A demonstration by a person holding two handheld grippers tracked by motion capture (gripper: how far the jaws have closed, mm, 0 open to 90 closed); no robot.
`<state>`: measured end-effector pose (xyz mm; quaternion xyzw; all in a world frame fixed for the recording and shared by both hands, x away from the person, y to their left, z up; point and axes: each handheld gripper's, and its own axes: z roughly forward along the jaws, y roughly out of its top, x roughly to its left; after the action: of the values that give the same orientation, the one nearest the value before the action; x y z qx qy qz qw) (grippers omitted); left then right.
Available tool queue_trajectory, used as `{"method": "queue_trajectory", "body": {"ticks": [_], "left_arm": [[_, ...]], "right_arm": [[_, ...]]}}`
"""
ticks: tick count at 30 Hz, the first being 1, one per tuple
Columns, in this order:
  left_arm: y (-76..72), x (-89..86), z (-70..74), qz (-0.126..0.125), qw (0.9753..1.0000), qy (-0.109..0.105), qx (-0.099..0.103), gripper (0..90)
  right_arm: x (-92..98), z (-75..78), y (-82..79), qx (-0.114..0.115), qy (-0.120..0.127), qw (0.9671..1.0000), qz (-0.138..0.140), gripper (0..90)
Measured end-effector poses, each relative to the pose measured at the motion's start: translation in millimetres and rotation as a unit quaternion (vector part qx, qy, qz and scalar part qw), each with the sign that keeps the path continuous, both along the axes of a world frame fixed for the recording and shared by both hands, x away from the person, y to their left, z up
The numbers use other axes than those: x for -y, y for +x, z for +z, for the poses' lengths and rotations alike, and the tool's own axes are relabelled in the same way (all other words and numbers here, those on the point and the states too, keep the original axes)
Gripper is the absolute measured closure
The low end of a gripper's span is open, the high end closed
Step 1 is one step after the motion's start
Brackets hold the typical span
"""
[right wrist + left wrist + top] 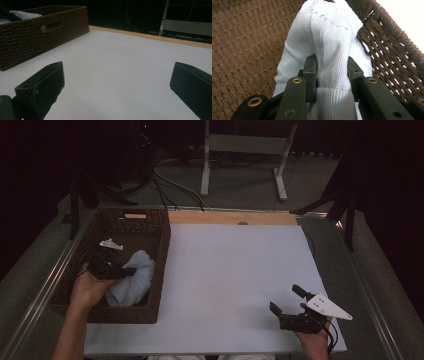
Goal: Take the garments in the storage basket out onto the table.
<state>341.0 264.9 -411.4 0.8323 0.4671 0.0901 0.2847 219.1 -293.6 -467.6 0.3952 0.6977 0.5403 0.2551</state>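
Observation:
A pale ribbed cloth [134, 277] lies inside the brown woven basket [163, 251] at the table's left. My left gripper [131, 270] is down in the basket, shut on a fold of that cloth [329, 50]; both jaws press the fabric from either side. My right gripper [287, 300] hovers near the front right of the white table top [230, 270], jaws wide apart with nothing between them. In the right gripper view the basket [42, 32] stands far left, with a bit of the cloth [22, 13] over its rim.
A wooden strip [232, 217] runs along the table's far edge. Beyond it are cables and a white stand frame [245, 150] on the floor. Metal rails flank the table on both sides.

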Motion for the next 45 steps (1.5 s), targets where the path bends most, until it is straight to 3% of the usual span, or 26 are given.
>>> {"method": "queue_trajectory", "body": {"ticks": [22,45], "left_arm": [[-13.1,-16.2,28.3,0.021,0.9981,-0.021,0.054,71.2],[-19.8,-20.4,48.9,0.027,0.9944,-0.047,0.090,71.2]], "right_arm": [[-0.3,-0.1,0.0,-0.001,0.001,1.0000,0.001,0.0],[-0.7,-0.6,0.5,-0.002,0.003,1.0000,0.001,0.0]]}}
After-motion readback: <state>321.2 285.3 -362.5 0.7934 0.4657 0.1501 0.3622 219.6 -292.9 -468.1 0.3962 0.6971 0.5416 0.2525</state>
